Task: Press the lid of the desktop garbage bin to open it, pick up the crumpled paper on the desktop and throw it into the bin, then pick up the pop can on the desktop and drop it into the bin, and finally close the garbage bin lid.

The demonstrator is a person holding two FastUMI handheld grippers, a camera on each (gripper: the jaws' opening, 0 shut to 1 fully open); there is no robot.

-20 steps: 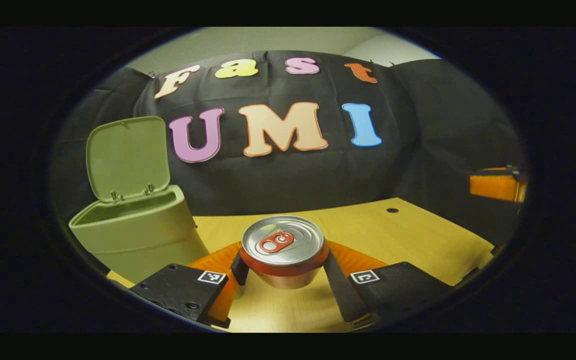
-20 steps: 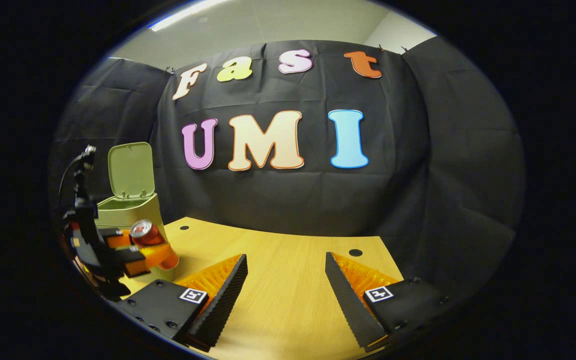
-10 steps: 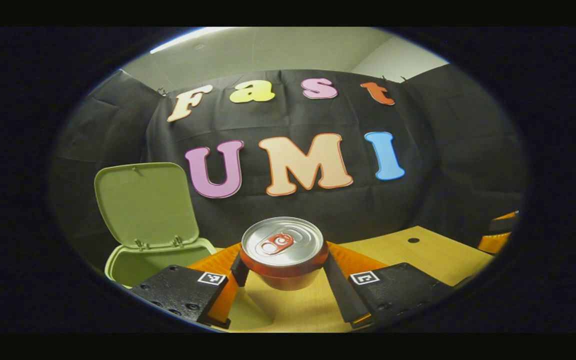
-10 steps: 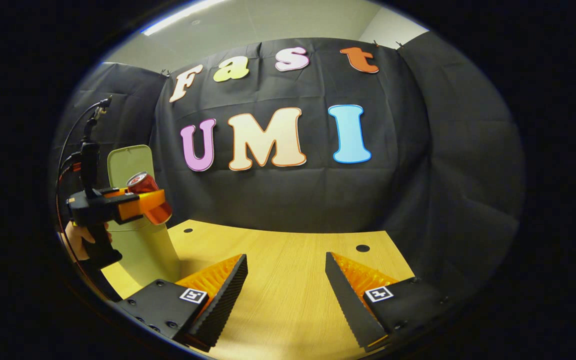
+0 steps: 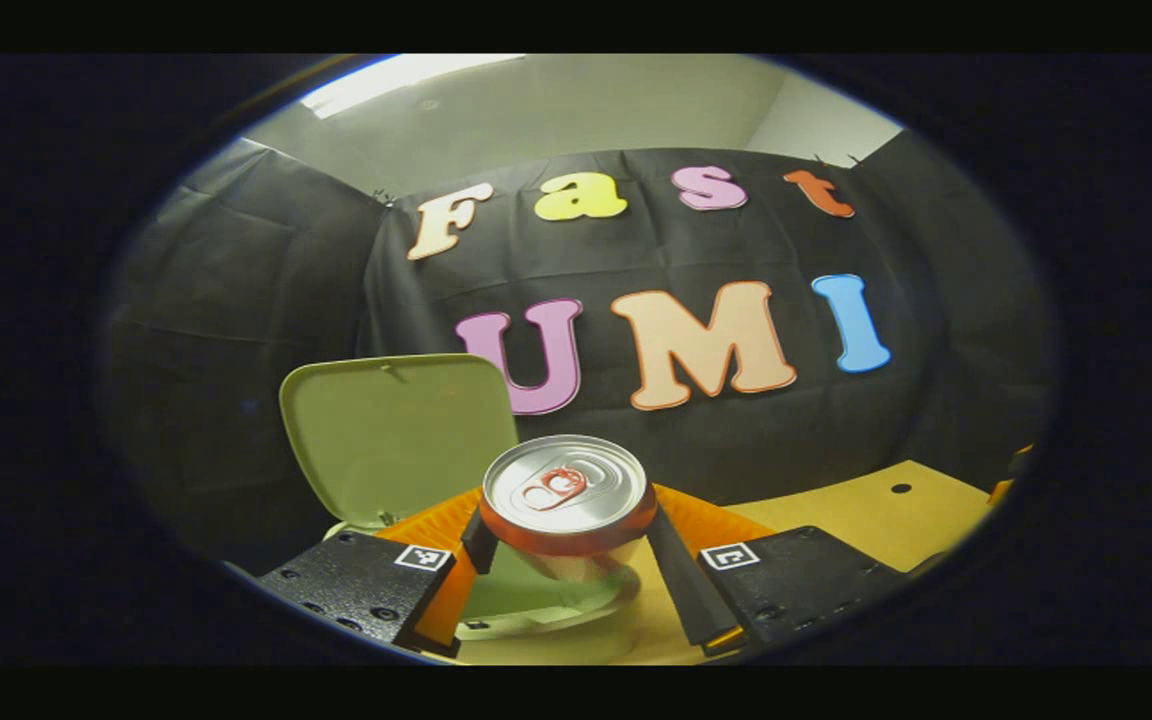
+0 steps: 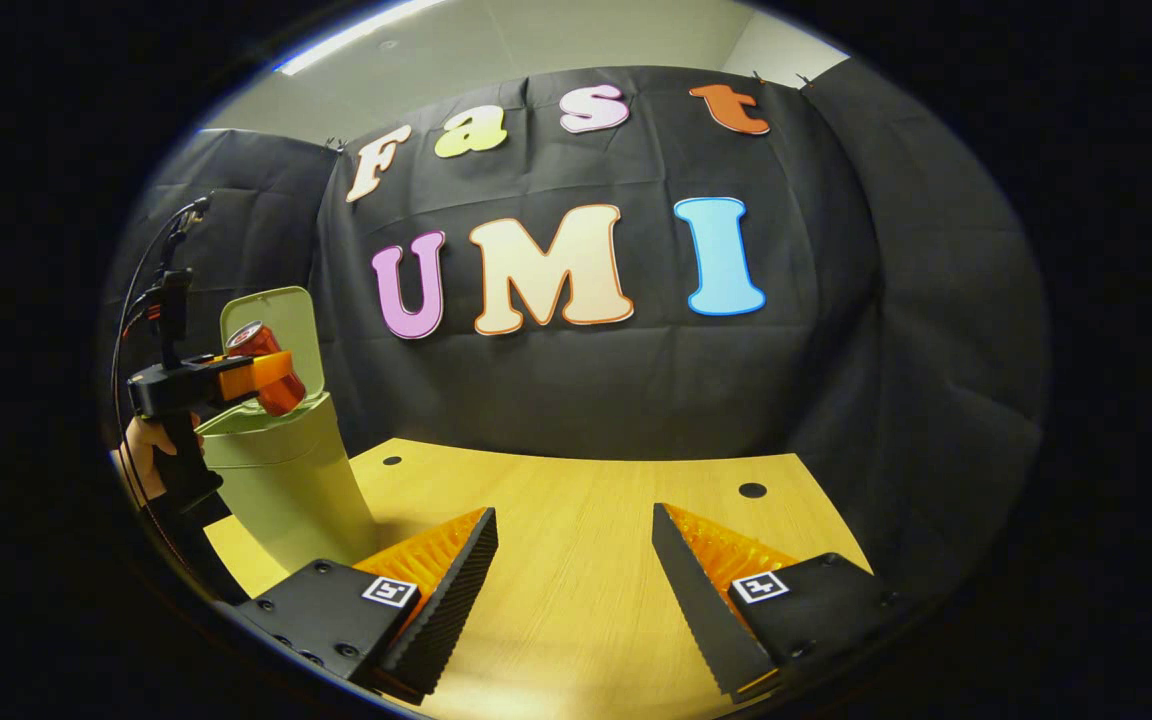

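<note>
Since a second ago the left gripper (image 5: 568,540) has carried the pop can (image 5: 568,505) up off the surface (image 5: 866,515) and across to the garbage bin (image 5: 536,600), which then stood off to the left of the can in the left gripper view and now lies directly beneath it. Both fingers pinch the red can at its sides, holding it upright with its silver top and pull tab facing the camera. Under the can the pale green rim and part of the bin's opening are visible, but the can and the fingers cover most of it, so I cannot tell what is inside. The bin's lid (image 5: 398,435) stands raised behind the opening, just left of the can, its inner face toward the camera. In the right gripper view the same scene sits far off at the left: the left gripper (image 6: 266,375), gripped by a hand (image 6: 141,445), holds the pop can (image 6: 261,355) just above the open mouth of the garbage bin (image 6: 286,480), in front of the upright lid (image 6: 286,315). The bin rests on the wooden surface (image 6: 576,540) near its left edge. The right gripper (image 6: 574,585) hangs low over the surface, well apart from the bin, its fingers spread wide with nothing between them.
</note>
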